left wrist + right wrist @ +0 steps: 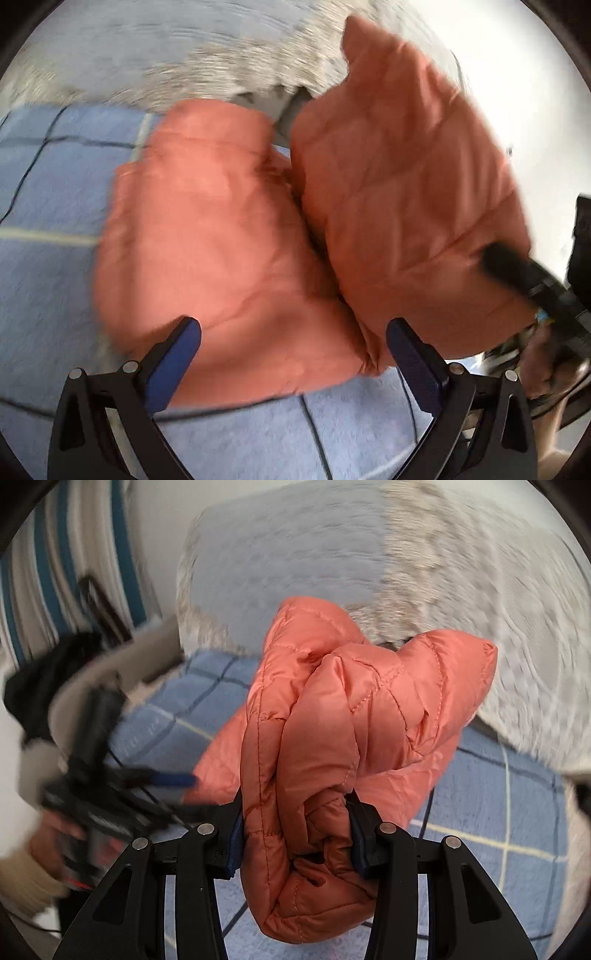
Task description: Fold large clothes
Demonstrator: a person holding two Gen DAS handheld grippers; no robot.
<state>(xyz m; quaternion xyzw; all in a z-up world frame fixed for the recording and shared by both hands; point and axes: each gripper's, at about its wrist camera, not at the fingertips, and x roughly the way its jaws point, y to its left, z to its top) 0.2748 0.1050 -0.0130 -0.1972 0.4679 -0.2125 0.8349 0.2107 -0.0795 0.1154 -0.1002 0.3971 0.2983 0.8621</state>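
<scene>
Both cams ride on my tools and look forward along the fingers, tilted down at the bed. The left wrist one sits close over the orange quilted jacket (258, 229), its own left tool (293, 332) framing the bottom edge, and it catches my right tool (524, 275) coming in from the right side. The right wrist one is nearly on top of the jacket, right tool (295, 823) at the bottom, with the left tool off at the left. Both views share the jacket, the blue checked blanket (498, 812) and the grey fuzzy throw (461, 572) behind it. Both are blurry.
</scene>
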